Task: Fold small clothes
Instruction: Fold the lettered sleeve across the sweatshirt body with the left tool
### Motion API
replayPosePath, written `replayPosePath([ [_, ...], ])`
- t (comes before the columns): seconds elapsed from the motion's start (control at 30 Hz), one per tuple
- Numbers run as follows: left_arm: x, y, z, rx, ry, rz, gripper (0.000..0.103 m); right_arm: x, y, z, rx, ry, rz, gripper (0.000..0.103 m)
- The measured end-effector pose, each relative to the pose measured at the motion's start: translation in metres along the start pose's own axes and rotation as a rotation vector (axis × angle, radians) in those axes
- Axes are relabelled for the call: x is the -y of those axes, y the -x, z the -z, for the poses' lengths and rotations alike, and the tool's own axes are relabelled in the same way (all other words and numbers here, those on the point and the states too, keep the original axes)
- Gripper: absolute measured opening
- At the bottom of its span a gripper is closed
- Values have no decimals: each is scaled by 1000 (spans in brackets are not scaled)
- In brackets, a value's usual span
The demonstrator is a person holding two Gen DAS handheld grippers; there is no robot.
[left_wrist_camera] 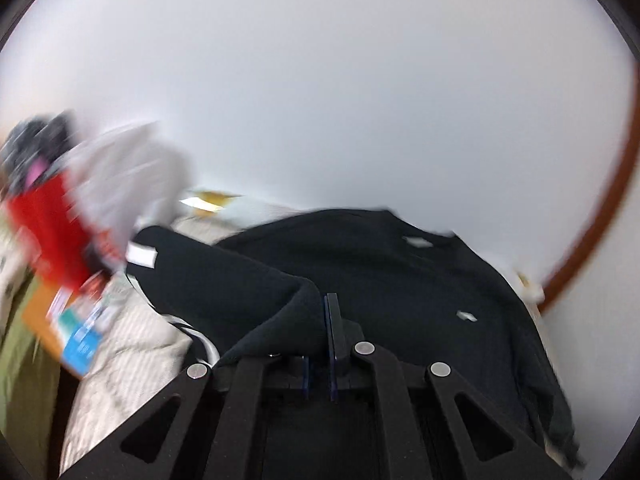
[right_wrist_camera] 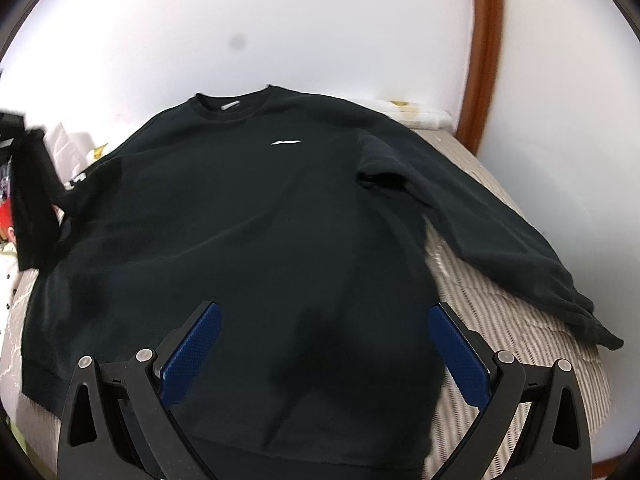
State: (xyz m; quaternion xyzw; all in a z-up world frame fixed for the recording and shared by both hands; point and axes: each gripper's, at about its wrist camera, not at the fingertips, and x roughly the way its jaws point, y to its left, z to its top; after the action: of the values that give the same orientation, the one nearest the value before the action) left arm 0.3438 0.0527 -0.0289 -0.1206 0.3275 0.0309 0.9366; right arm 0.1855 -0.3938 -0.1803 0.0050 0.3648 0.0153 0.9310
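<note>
Pinching a fold of black cloth, my left gripper (left_wrist_camera: 320, 320) has its two blue-padded fingers drawn close together, with the bunched fabric of the sweatshirt (left_wrist_camera: 360, 272) pulled up between and over them. That view is smeared with motion, so the finer edges are hard to read.

My right gripper (right_wrist_camera: 324, 340) is spread wide, its blue pads (right_wrist_camera: 192, 356) well apart and holding nothing, hovering above the lower part of the sweatshirt (right_wrist_camera: 240, 220).

From the right view, the sweatshirt lies face up and mostly flat on a bed with a striped beige cover (right_wrist_camera: 492, 312). Its round collar is at the far end, near the white wall (right_wrist_camera: 320, 20), and a small white logo (right_wrist_camera: 286, 143) sits on the chest below the collar. One sleeve (right_wrist_camera: 500, 232) runs out to the right of the body, down across the striped cover, with its cuff near the bed's edge. The other sleeve (right_wrist_camera: 36, 200), on the left of the body, is lifted off the bed and hangs in the air.

Left of the sweatshirt in the left view there is a blurred heap: something grey (left_wrist_camera: 128, 176), something red (left_wrist_camera: 52, 224), and a blue and orange printed packet (left_wrist_camera: 76, 332) nearer to me. A brown wooden frame (right_wrist_camera: 484, 52) stands against the wall beyond the sweatshirt's right shoulder.
</note>
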Motion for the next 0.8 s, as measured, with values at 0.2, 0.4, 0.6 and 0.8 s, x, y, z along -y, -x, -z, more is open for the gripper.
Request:
replayPosePath([
  [0.2,96,-53,39,-130,-234,2,6,21,-2,8,-16,-17,54,102],
  [0.4,122,-82,75,-278,-266,56,7,35,-7,13,-33,-28,84,102],
  [0.6,104,-58,89,-321,-263,151,25,22,-3,7,-24,1,67,102],
  [0.8,29,6,93,-229,-194,149,66,-38,0,-11,15,103,-39,102],
])
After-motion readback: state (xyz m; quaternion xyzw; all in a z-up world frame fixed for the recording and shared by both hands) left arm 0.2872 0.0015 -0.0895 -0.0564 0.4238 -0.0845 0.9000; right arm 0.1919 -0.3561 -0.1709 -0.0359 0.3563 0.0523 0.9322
